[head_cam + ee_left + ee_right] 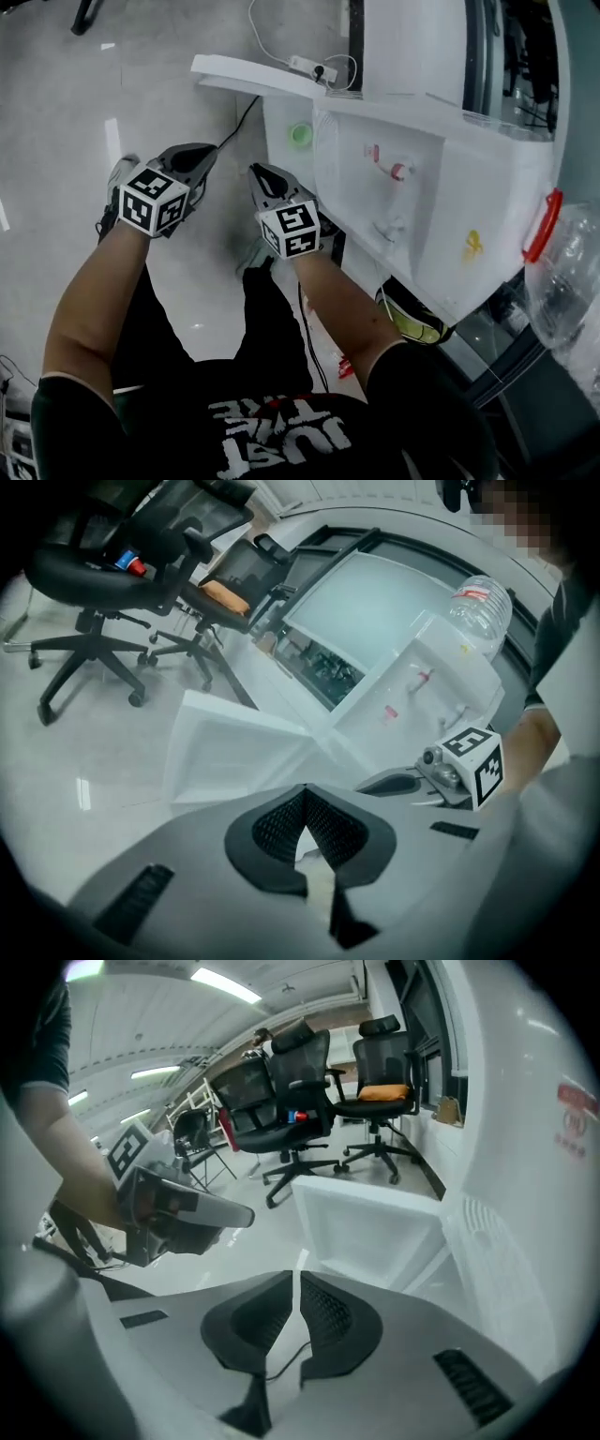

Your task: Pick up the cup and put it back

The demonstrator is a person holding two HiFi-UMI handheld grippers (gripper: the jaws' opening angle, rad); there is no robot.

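Note:
A small green cup stands on a low white shelf beside the white cabinet, seen from above in the head view. Both grippers hang over the floor, short of the shelf. My left gripper is shut with nothing in it, its pads meeting at the tips. To its right, my right gripper points toward the shelf, and its jaws are shut and empty too. Neither gripper view shows the cup. Each gripper appears in the other's view, the right one and the left one.
A white open-fronted box juts out ahead of both grippers. A power strip lies on top of the cabinet, and a black cable runs across the floor. A clear plastic bottle stands at the right. Office chairs stand farther off.

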